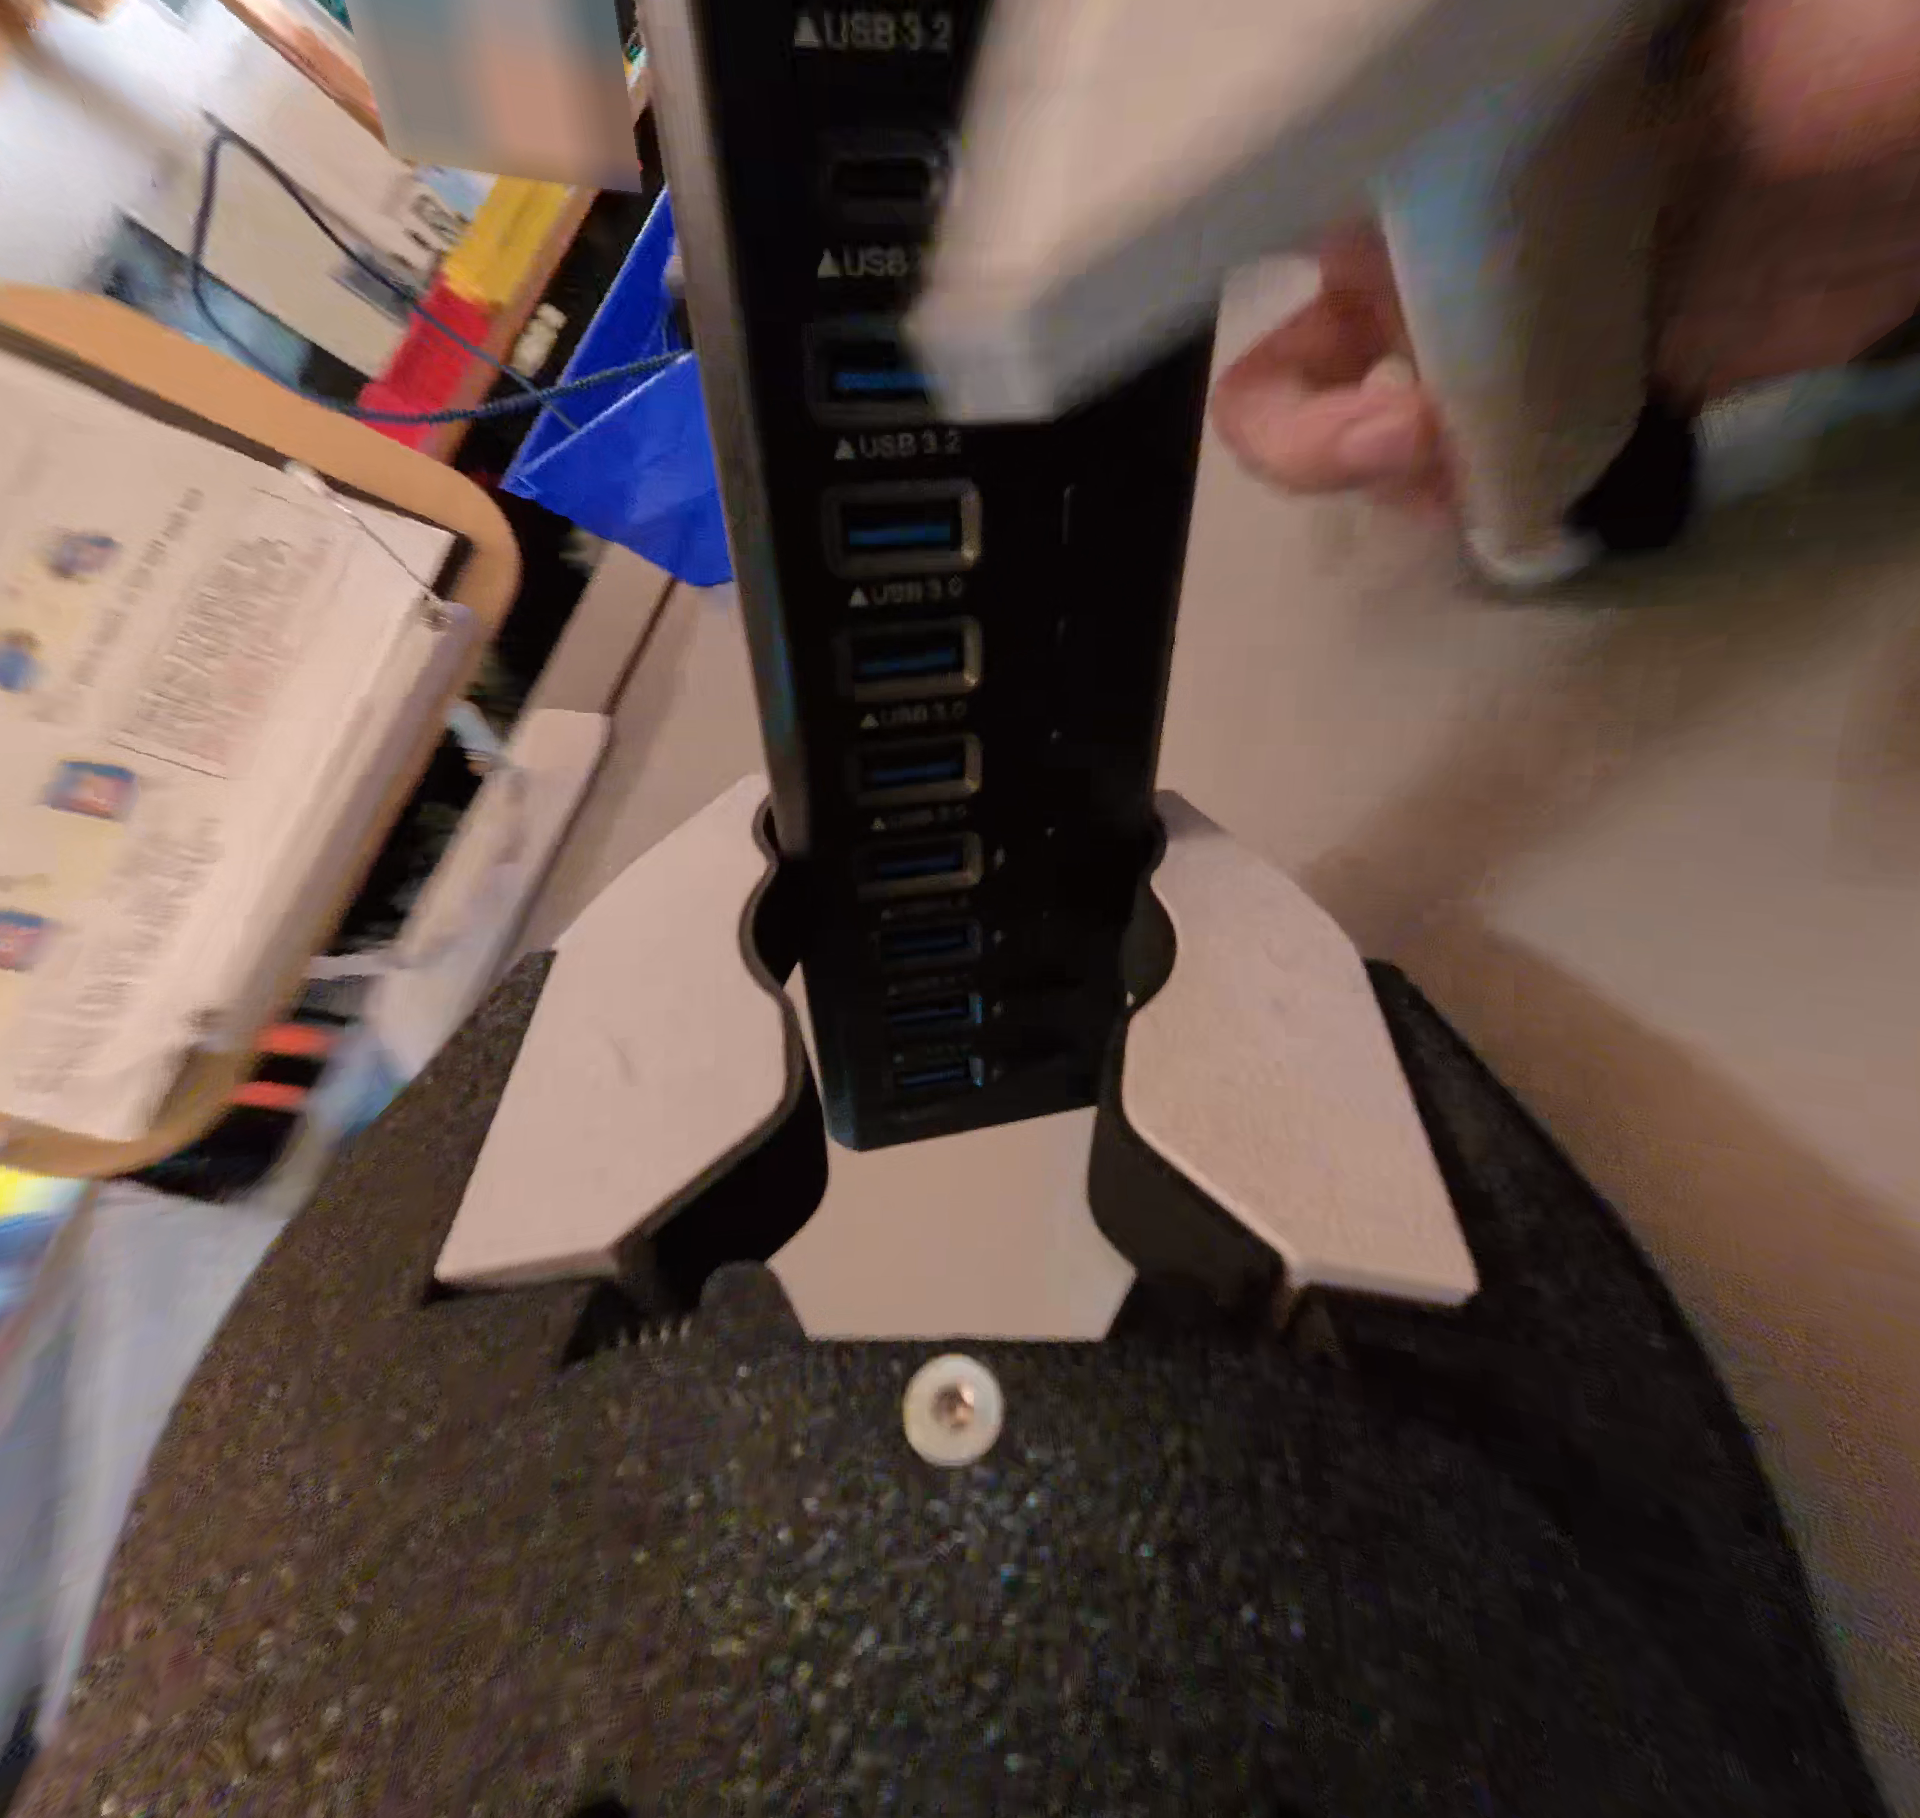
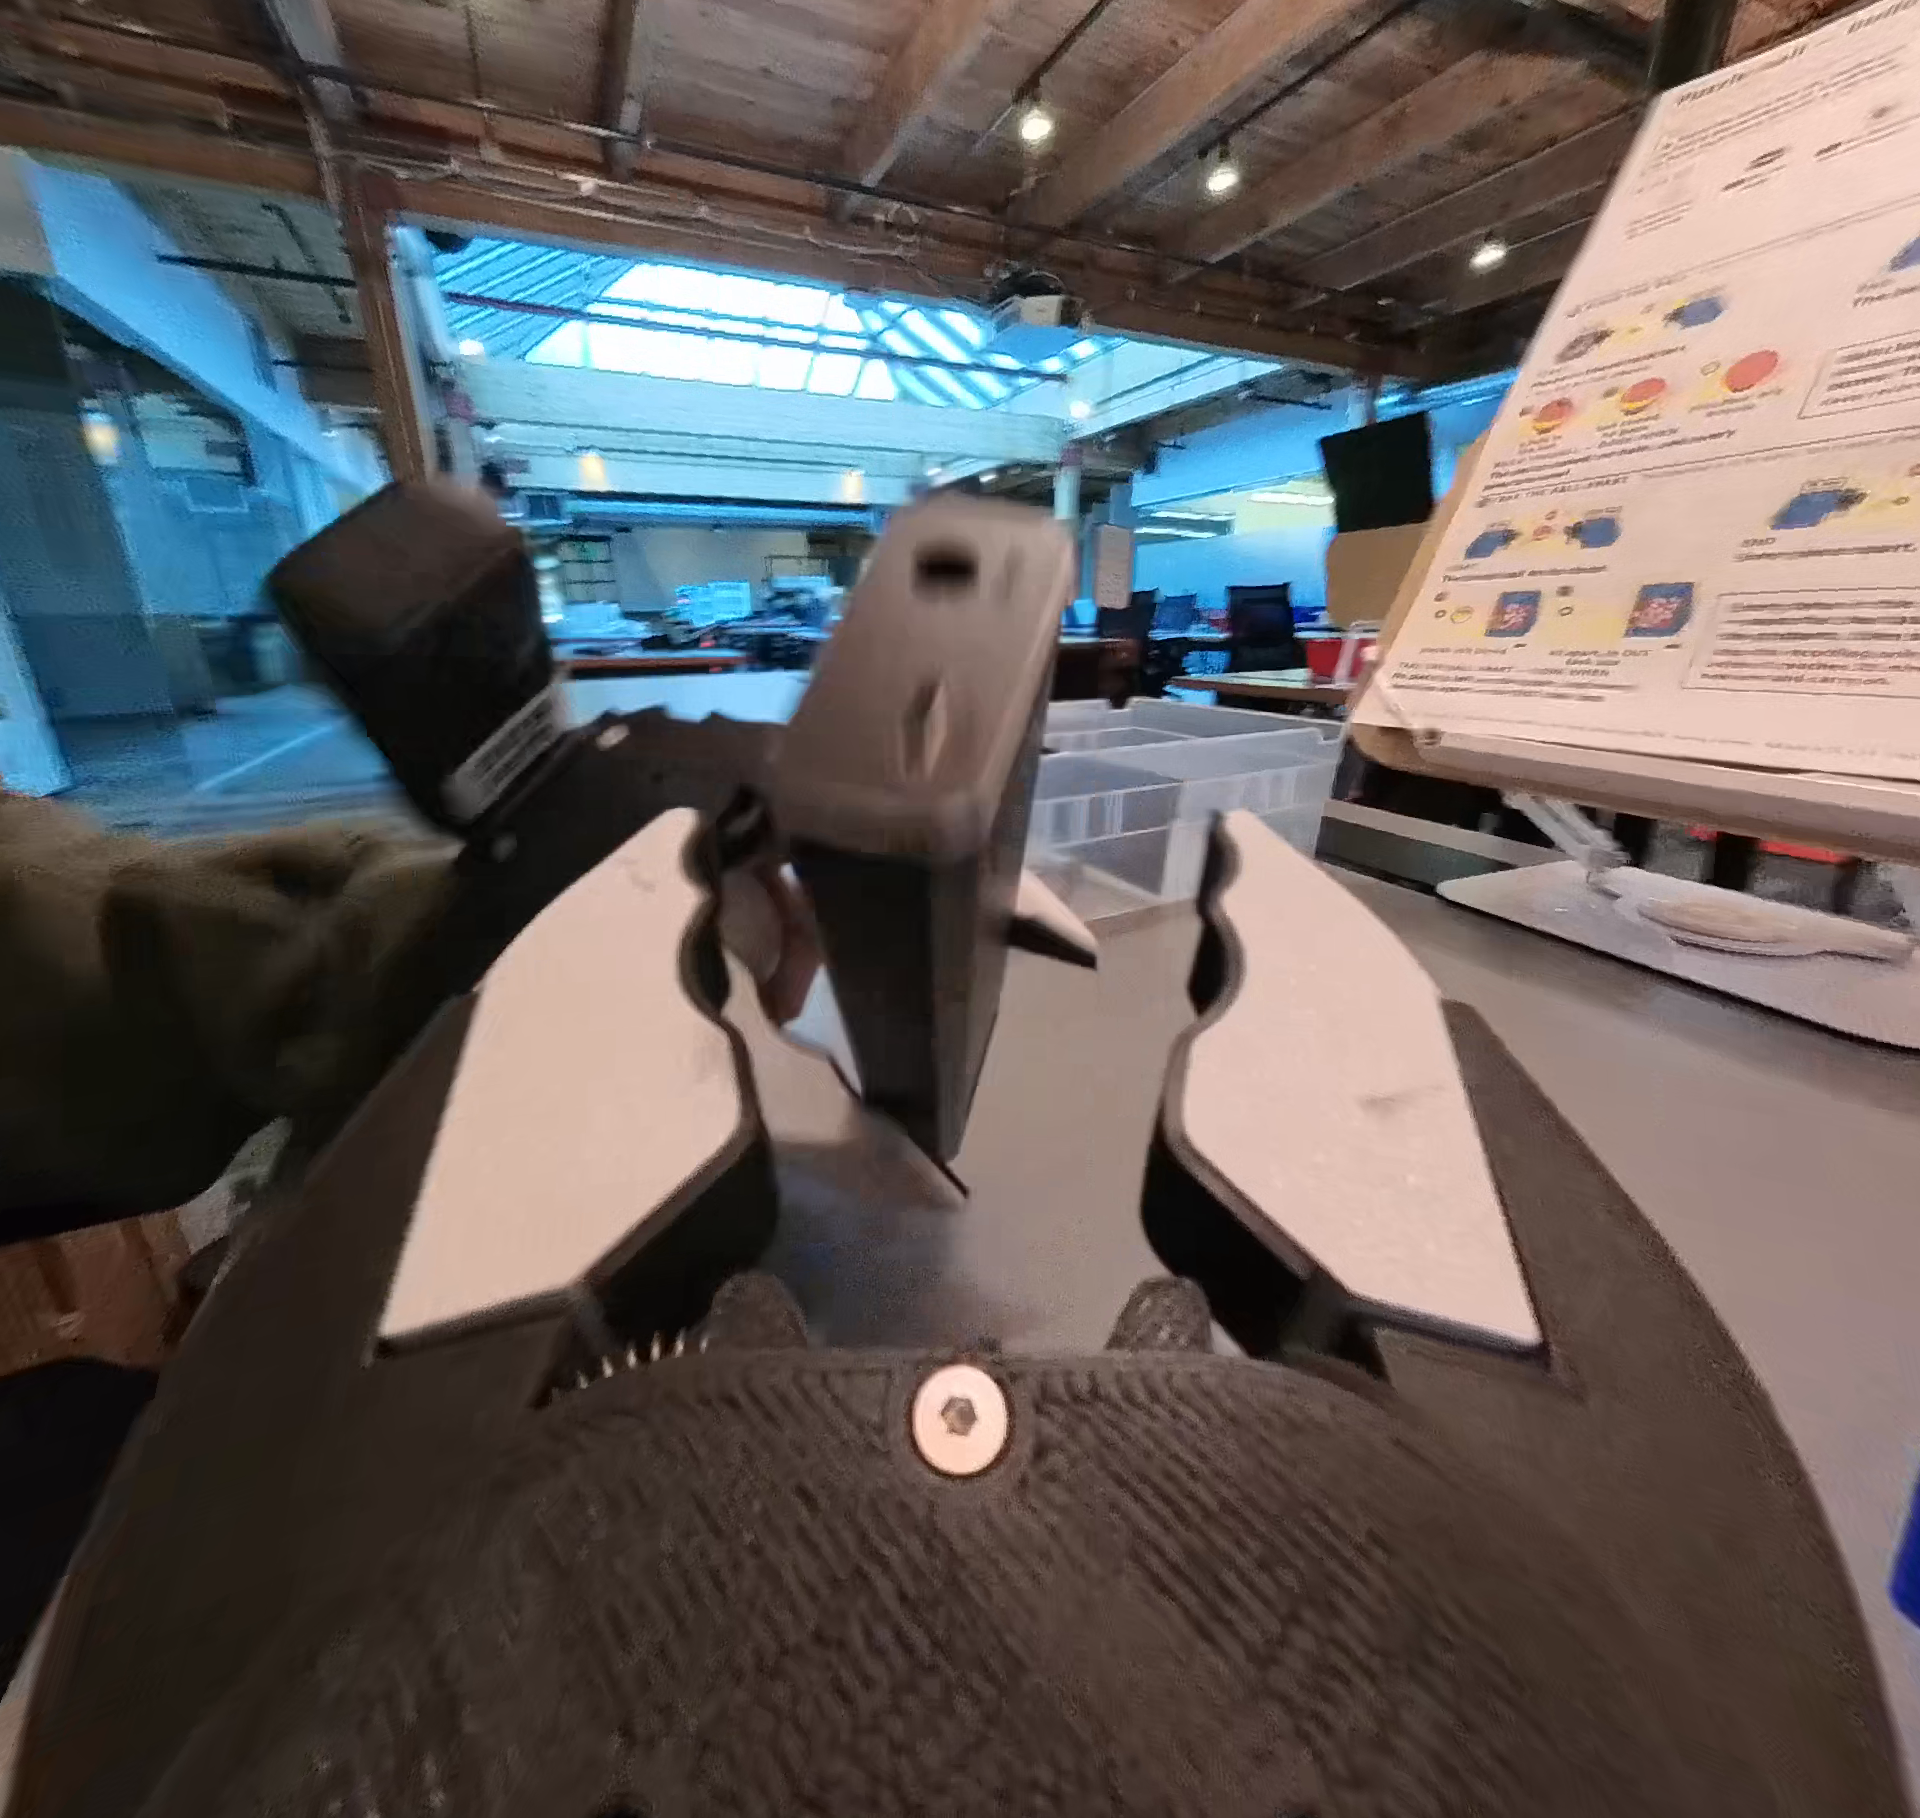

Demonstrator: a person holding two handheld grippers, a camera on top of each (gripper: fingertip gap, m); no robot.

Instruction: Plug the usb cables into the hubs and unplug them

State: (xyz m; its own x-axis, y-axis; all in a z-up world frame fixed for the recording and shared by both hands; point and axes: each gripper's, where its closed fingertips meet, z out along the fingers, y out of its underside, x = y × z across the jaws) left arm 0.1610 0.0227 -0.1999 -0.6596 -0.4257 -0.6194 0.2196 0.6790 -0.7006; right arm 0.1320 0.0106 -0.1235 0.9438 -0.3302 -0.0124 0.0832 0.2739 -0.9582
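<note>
- Wooden ceiling beams and a bright skylight fill the top of the right wrist view, and a grey tabletop (image 2: 1621,1072) runs along the lower right beneath a tilted instruction sheet (image 2: 1704,438) on a stand.
- At the centre of the left wrist view, the left gripper (image 1: 961,895) has its two pale fingers (image 1: 665,1041) closed against the sides of the black hub (image 1: 935,625), clamping its lower end; the hub rises to the top edge of the frame with its row of blue ports facing the camera.
- In the right wrist view, the right gripper (image 2: 961,895) has its jaws spread apart and empty, with the hub (image 2: 925,781) standing between them but touching neither finger.
- Seen from the left wrist view, the right gripper (image 1: 1195,241) sits in the upper right, and its pale finger tip overlaps a port high on the hub.
- No cable or plug can be made out in either view, and motion blur hides the contact point.
- Judged from this, the step in hand is lining up at the upper ports.
- To do it well, the left grip should stay firm and square so the hub does not twist.
- The right fingers should come in straight along the port's axis rather than at a slant.
- Any plug should be gripped by its body, not its cord.
</note>
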